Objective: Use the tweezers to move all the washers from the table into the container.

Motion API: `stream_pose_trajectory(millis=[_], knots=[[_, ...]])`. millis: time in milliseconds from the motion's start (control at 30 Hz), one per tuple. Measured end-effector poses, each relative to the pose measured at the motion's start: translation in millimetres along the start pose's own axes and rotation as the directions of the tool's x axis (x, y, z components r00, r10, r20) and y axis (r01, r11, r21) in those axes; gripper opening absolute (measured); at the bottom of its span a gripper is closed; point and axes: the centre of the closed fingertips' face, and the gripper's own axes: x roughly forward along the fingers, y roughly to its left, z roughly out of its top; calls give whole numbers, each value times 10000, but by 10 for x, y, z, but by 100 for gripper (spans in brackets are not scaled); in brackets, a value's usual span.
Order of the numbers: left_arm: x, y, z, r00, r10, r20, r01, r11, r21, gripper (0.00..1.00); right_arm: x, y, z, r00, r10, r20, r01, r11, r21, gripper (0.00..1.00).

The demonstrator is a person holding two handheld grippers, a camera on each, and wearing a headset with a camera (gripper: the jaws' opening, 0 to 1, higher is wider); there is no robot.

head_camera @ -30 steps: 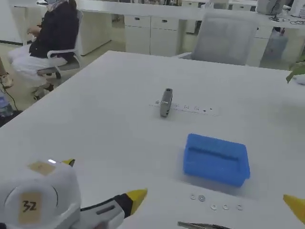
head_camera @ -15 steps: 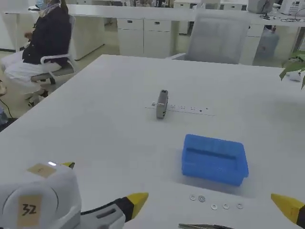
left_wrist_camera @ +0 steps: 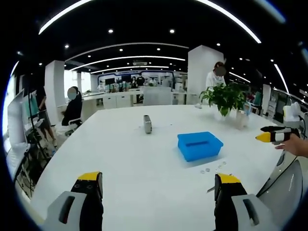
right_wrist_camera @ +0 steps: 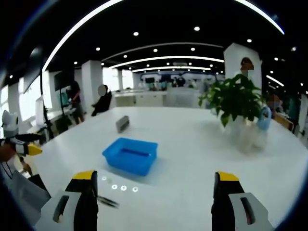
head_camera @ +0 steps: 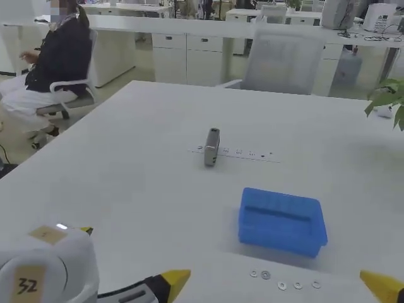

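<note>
My left hand-held gripper (left_wrist_camera: 158,177) hangs over the counter (head_camera: 126,164) with its jaws spread wide. From it, the washers (head_camera: 282,285) lie in a short row at about 1 o'clock, on the counter just in front of the blue container (head_camera: 281,237). My right hand-held gripper (right_wrist_camera: 155,175) is spread wide too. The washers sit at its 11 o'clock, and the tweezers (right_wrist_camera: 107,201) lie flat just beside its left jaw.
</note>
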Motion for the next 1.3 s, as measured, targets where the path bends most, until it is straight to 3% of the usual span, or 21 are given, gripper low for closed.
stream_pose_trajectory(millis=[533, 733, 1133, 1300], knots=[[-10, -9, -6, 10000, 40, -24, -40, 10000, 60, 99, 22, 13, -45, 9994, 47, -340, -52, 9999, -150, 99], [-20, -3, -1, 9999, 97, -37, -96, 9999, 141, 99, 21, 0, -15, 9998, 3, -181, -7, 9997, -229, 99], [39, -59, 7, 10000, -80, -50, 82, 9995, 305, 99, 60, 53, 9, 9997, 152, -208, -156, 9996, -220, 99], [77, -107, -10, 9990, -381, -223, 388, 9988, 306, 99, 58, 39, -53, 9992, 142, -372, -145, 9999, -77, 99]])
